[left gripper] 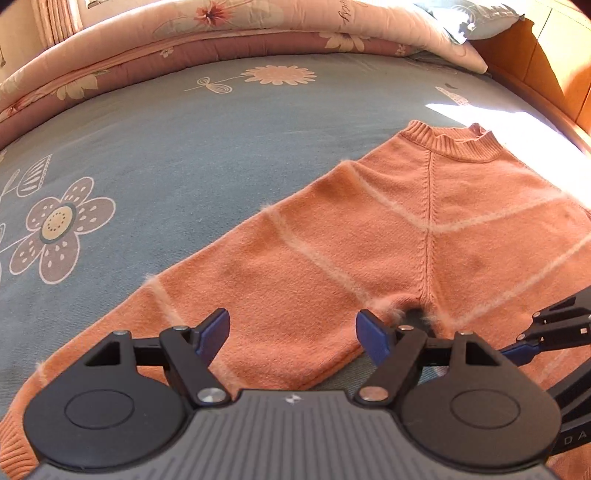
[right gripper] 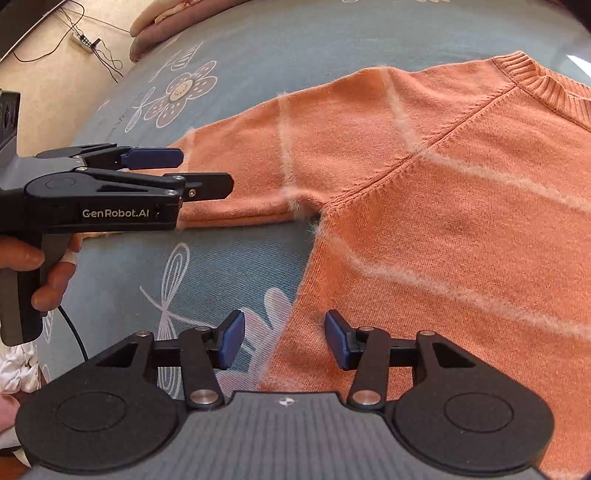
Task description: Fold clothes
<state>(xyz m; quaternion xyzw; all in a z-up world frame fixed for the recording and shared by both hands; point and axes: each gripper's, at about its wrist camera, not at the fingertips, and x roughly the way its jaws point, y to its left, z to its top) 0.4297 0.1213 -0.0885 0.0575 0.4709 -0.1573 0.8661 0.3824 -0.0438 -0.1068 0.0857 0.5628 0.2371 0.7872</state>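
An orange knit sweater (left gripper: 388,221) with pale fuzzy stripes lies flat on the blue-grey flowered bedsheet (left gripper: 147,147), its ribbed collar (left gripper: 458,142) at the far end. One sleeve (left gripper: 258,288) stretches out to the left. My left gripper (left gripper: 293,332) hangs open just above that sleeve near the armpit, with nothing between its pads. In the right wrist view the sweater (right gripper: 461,177) fills the right half. My right gripper (right gripper: 284,338) is open over the body's side edge, gripping nothing. A hand (right gripper: 48,280) holds the left gripper (right gripper: 199,170) over the sleeve (right gripper: 258,147).
A folded floral quilt (left gripper: 221,33) and a pillow (left gripper: 476,18) lie along the bed's far side, with a wooden headboard (left gripper: 554,55) at the right. The right gripper (left gripper: 528,332) shows at the left wrist view's right edge. Beside the bed, a power strip with cables (right gripper: 83,38) lies on the floor.
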